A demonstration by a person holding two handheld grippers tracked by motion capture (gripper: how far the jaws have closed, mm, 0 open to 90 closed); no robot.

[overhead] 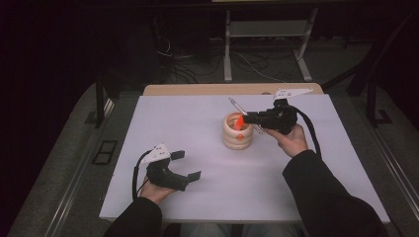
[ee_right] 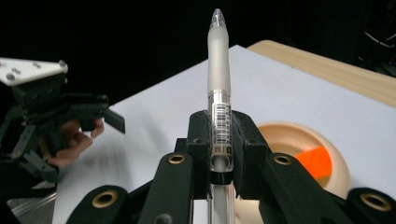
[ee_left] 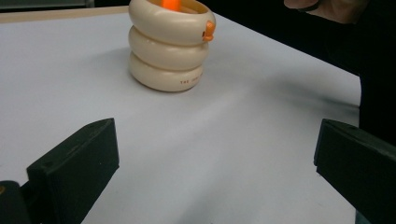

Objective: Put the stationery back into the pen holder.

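Left gripper [overhead: 187, 165] near, jaws wide and empty, right gripper [overhead: 250, 118] clamping a pen [ee_right: 219, 88] above the cream ringed holder [overhead: 237, 132], white table [overhead: 188, 123].

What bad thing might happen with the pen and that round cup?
1. The right gripper pinches the pen near one end, so the pen might tip or slip.
2. The pen could bump the cream holder, which nothing steadies; the left gripper is open and apart from it.
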